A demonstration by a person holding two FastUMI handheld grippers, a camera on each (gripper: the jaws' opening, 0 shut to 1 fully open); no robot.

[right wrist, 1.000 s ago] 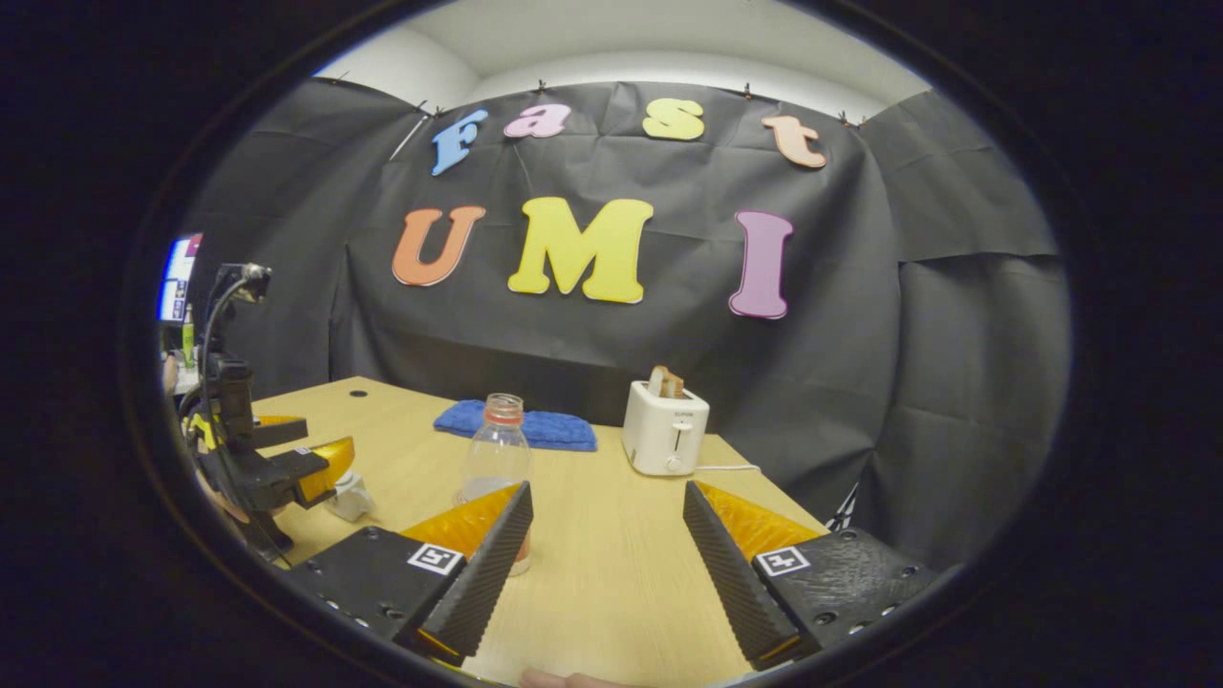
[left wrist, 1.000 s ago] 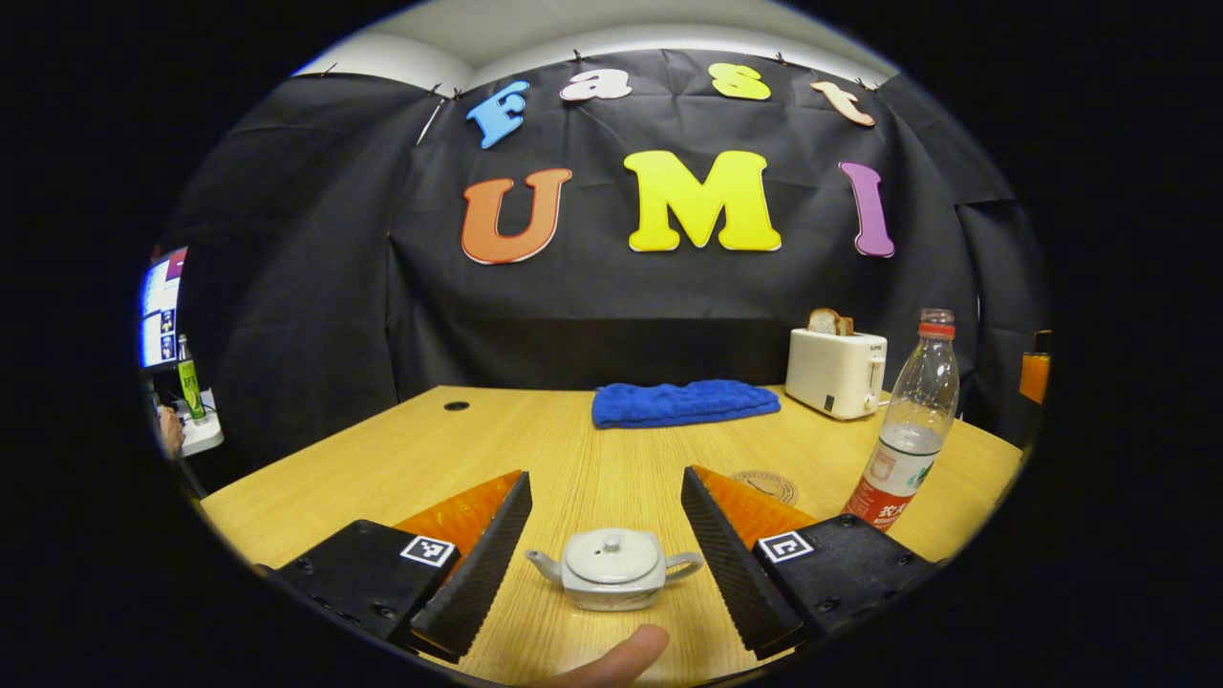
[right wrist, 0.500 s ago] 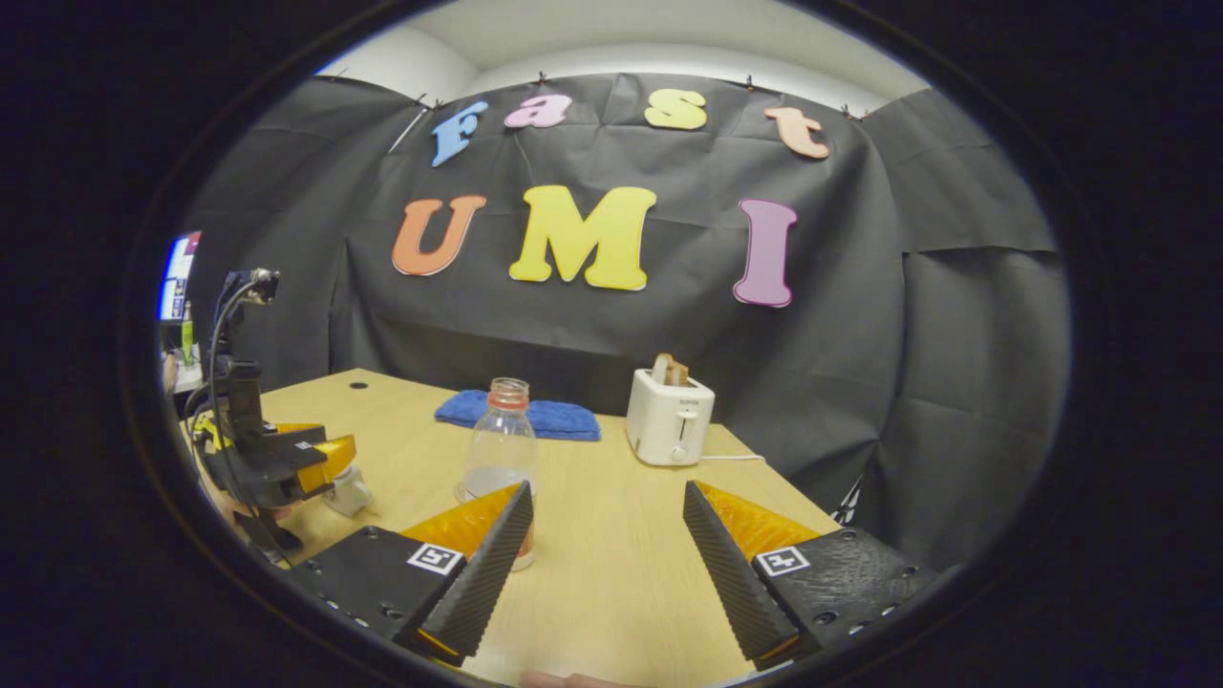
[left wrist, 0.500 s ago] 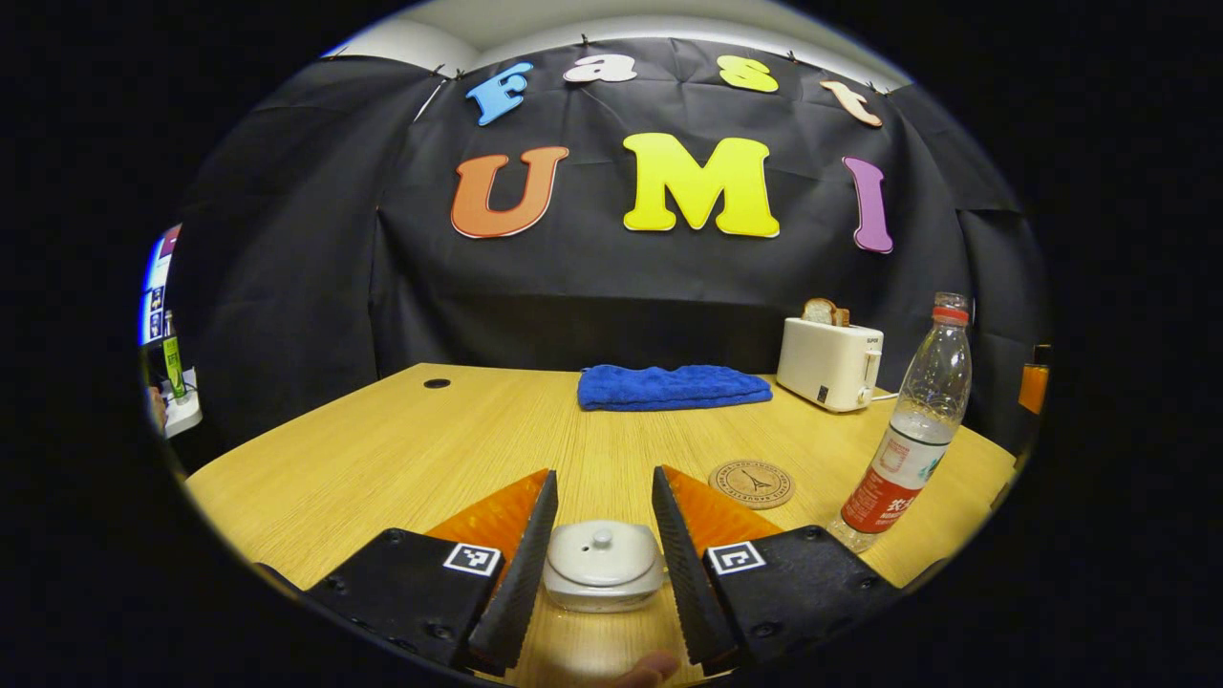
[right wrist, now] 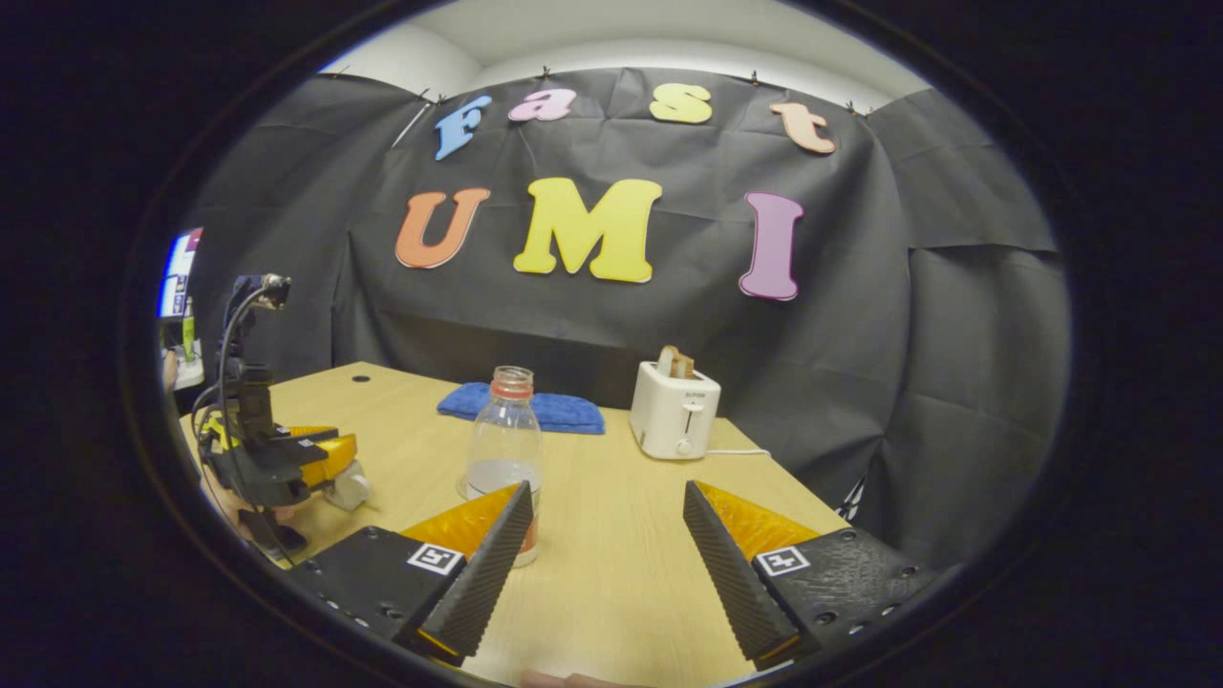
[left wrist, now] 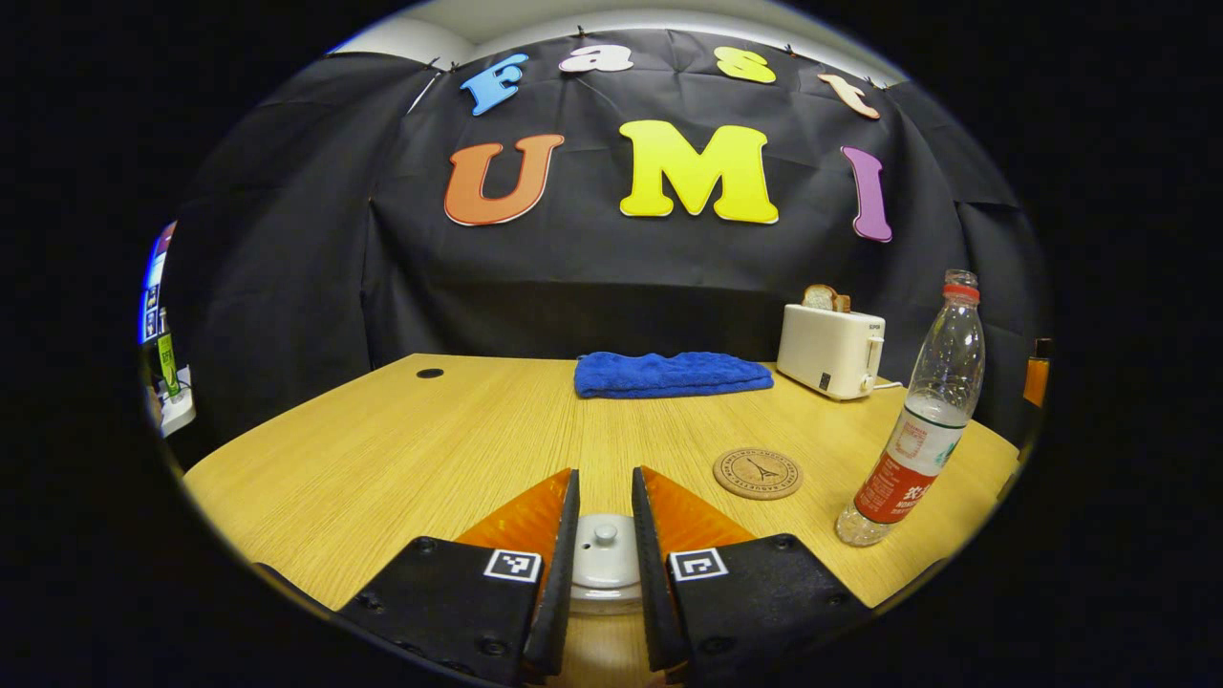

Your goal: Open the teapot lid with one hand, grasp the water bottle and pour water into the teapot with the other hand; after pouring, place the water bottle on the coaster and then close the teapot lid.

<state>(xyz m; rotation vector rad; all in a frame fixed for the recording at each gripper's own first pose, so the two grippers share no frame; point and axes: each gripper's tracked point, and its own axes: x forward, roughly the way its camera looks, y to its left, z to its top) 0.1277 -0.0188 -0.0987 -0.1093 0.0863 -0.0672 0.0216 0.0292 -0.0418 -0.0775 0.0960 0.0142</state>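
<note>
Fingers of the left gripper pinch the teapot lid while the right gripper gapes empty; a crooked lift could drag the teapot.

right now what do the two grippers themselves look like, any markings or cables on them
In the left gripper view, the left gripper has two wedge-shaped fingers with ribbed inner faces, on black bolted blocks, each bearing a small square black-and-white marker. The right gripper in its own view is built the same. Seen from the right gripper view, the left gripper's black body has yellow parts and a thin cable arching up to a small mast.
</note>
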